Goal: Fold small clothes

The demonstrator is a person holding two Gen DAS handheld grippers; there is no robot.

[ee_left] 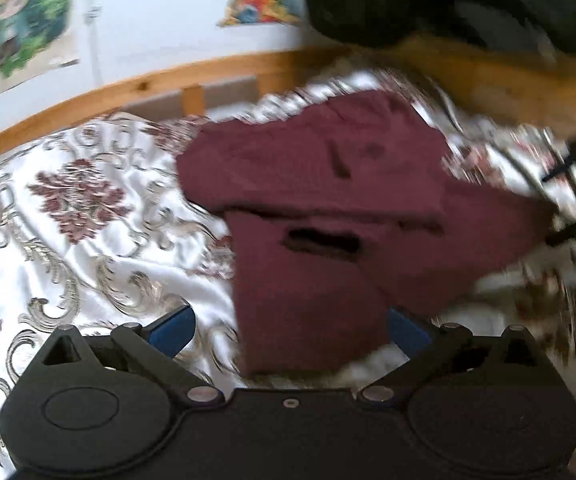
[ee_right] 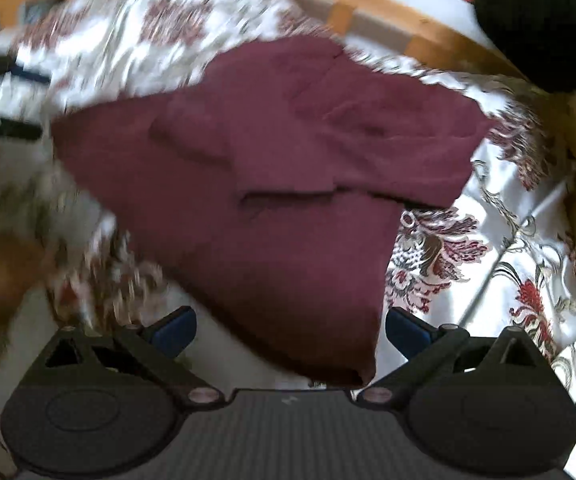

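Nearest the lens in the left wrist view is the left gripper (ee_left: pixel 290 330), its black linkage filling the bottom of the picture and its two blue pads spread wide to either side. The right gripper (ee_right: pixel 290 330) looks the same in its own view: jaws fully apart, pressing on nothing. Between each pair of pads lies a corner of the maroon garment (ee_left: pixel 328 216), but the cloth only passes between them; neither pad bears on it, so both tongs stand open and empty.

The garment (ee_right: pixel 280 184) lies on the floral satin bedspread (ee_left: pixel 88 208), partly folded, with one layer doubled over another and a dark slit-like opening showing at the fold line. It looks like a small pair of shorts or a similar piece, though blur keeps me from being sure. A wooden bed rail (ee_left: pixel 128 88) curves behind it, and a dark bundle of fabric (ee_left: pixel 428 0) sits on the rail beyond.

Risks, as I judge them: the satin is slick and rumpled, so a pinch at the near corner could drag the whole piece and undo the fold already laid. A grip closing too deep could catch the bedspread along with the hem. If the two grippers take uneven layers, or lift at different rates, the fold would skew. Both views are smeared, so aim at the edge is uncertain.
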